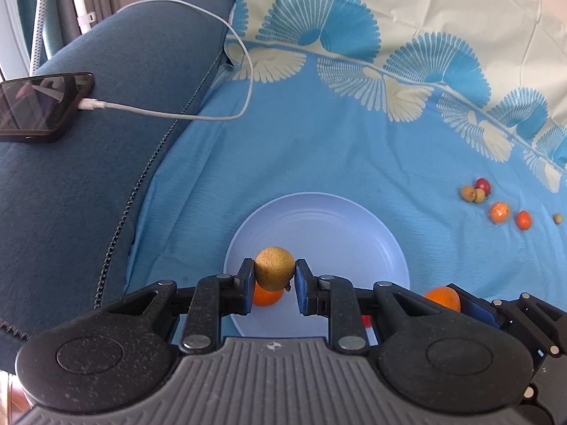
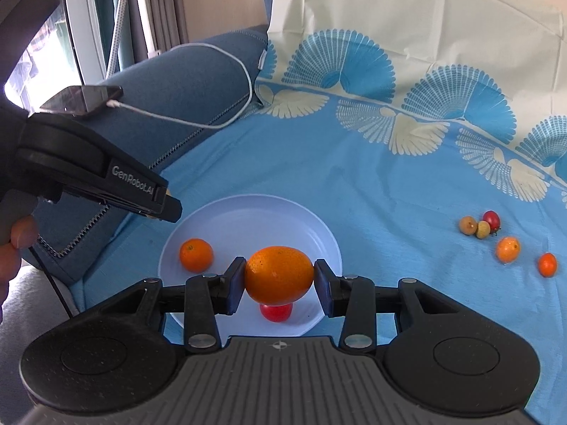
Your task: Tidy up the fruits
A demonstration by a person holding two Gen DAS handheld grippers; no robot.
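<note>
Your left gripper was clamped on a tan, speckled round fruit, held above the near part of the pale plate. Under it, on the plate, lay a small orange fruit. Your right gripper pinched a larger orange kumquat between its blue pads, also over the plate's near side, with a red fruit resting on the plate directly below.

Farther out on the blue patterned cloth, well to the right of the plate, loose fruit lay scattered: two tan ones touching a red one, then two orange ones apart from each other.

Beyond, on the left, a phone sat on the dark blue sofa arm with a white cable plugged in.
</note>
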